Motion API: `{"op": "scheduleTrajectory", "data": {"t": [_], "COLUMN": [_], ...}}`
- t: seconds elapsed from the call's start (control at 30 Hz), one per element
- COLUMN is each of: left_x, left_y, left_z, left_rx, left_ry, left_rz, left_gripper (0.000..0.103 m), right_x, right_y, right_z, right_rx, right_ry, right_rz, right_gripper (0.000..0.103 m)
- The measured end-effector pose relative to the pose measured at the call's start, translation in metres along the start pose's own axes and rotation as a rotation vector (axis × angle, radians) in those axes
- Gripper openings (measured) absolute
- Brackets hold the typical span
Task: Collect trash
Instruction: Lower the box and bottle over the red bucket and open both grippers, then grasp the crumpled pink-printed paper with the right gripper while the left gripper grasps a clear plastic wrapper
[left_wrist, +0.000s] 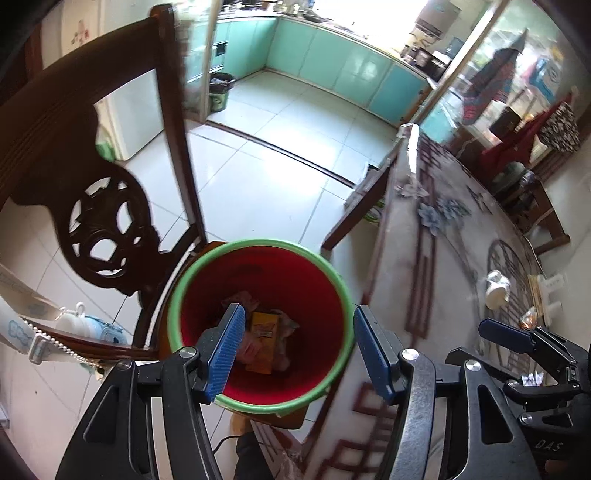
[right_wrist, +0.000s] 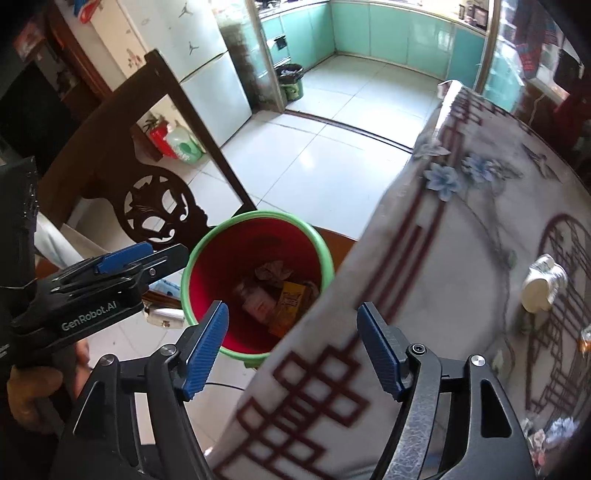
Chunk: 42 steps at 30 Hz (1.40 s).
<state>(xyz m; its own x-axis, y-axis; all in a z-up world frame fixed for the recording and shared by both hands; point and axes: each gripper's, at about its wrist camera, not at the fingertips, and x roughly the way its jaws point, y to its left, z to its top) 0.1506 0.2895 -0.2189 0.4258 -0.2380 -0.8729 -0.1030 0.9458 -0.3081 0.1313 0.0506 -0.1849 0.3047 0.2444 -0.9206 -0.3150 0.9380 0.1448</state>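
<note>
The table (right_wrist: 461, 258) with its patterned cloth fills the right; a white mug (right_wrist: 545, 282) lies tipped on it. Beside its edge stands the red bin (left_wrist: 258, 273), holding the trash — an orange carton (left_wrist: 263, 341) and crumpled wrappers (light, crushable, probably best pinched at an edge). Left gripper (left_wrist: 299, 349) and right gripper (right_wrist: 291, 345) both gape, empty.

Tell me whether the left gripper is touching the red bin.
Apart. In the right wrist view the left gripper hangs open beside the red bin, with chair back and floor visible between its fingertips and the green rim.
</note>
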Motion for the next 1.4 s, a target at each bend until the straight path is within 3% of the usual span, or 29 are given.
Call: {"op": "scheduleTrajectory", "data": {"t": [0.3,0.47,0.63,0.83,1.07,1.1,1.17,1.3,1.4], "left_x": [-0.004,-0.001,0.002,0.009,0.022,0.025,0.030,0.040,0.050], "left_y": [-0.090,-0.150,-0.211,-0.269,-0.312,-0.317,-0.327,-0.349,-0.366], "left_z": [-0.024,-0.044,-0.065,-0.085,-0.106,-0.109,-0.115,-0.131,-0.145], "left_rx": [0.158,0.249,0.322,0.376,0.409,0.415,0.421,0.440,0.460], "left_ry": [0.011,0.045,0.082,0.120,0.164,0.172,0.185,0.220,0.265], "left_rz": [-0.072,-0.130,-0.190,-0.231,-0.236,-0.236,-0.235,-0.235,-0.252], "left_gripper": [0.060,0.060,0.060,0.060,0.060,0.060,0.060,0.060,0.060], "right_x": [-0.044,-0.070,-0.095,-0.103,-0.085,-0.083,-0.079,-0.085,-0.107], "right_y": [-0.065,-0.131,-0.218,-0.272,-0.298,-0.298,-0.300,-0.304,-0.313], "right_z": [-0.047,-0.091,-0.145,-0.193,-0.223,-0.225,-0.229,-0.231,-0.229], "right_rx": [0.121,0.209,0.404,0.546,0.592,0.584,0.562,0.536,0.548], "right_ry": [-0.040,-0.024,0.012,0.048,0.098,0.104,0.113,0.082,0.010], "right_rz": [-0.035,-0.167,-0.257,-0.271,-0.176,-0.164,-0.152,-0.122,-0.127], "right_gripper": [0.077,0.077,0.078,0.078,0.078,0.077,0.053,0.046,0.045]}}
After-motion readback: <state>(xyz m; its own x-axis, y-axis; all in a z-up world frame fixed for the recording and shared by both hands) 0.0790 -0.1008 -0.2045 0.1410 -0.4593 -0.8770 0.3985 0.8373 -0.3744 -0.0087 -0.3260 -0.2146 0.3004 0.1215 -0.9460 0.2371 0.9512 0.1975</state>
